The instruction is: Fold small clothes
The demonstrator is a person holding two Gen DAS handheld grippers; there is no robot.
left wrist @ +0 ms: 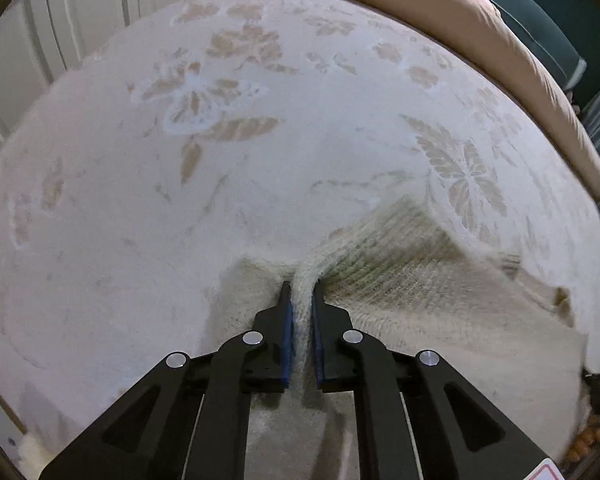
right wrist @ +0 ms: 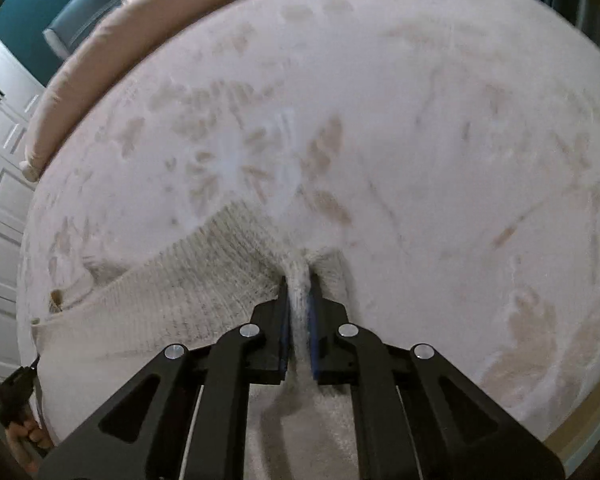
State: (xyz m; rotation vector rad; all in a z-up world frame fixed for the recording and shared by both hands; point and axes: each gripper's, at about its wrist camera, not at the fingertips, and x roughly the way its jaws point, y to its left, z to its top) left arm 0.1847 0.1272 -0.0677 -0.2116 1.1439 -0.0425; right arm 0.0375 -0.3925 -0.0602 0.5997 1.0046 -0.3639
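Note:
A cream ribbed knit garment [left wrist: 412, 280] lies on a pale bedspread with tan flower patterns [left wrist: 260, 140]. My left gripper [left wrist: 301, 286] is shut on a pinched edge of the knit, which stretches off to the right. In the right wrist view my right gripper [right wrist: 298, 280] is shut on another edge of the same knit garment [right wrist: 172, 292], which stretches off to the left. The cloth hangs between the two grippers, lifted slightly off the bedspread [right wrist: 420, 140].
A tan pillow or duvet roll [left wrist: 500, 40] runs along the far edge of the bed, also in the right wrist view [right wrist: 112, 32]. White panelled doors [left wrist: 32, 40] stand beyond the bed. A teal wall [right wrist: 24, 4] is behind.

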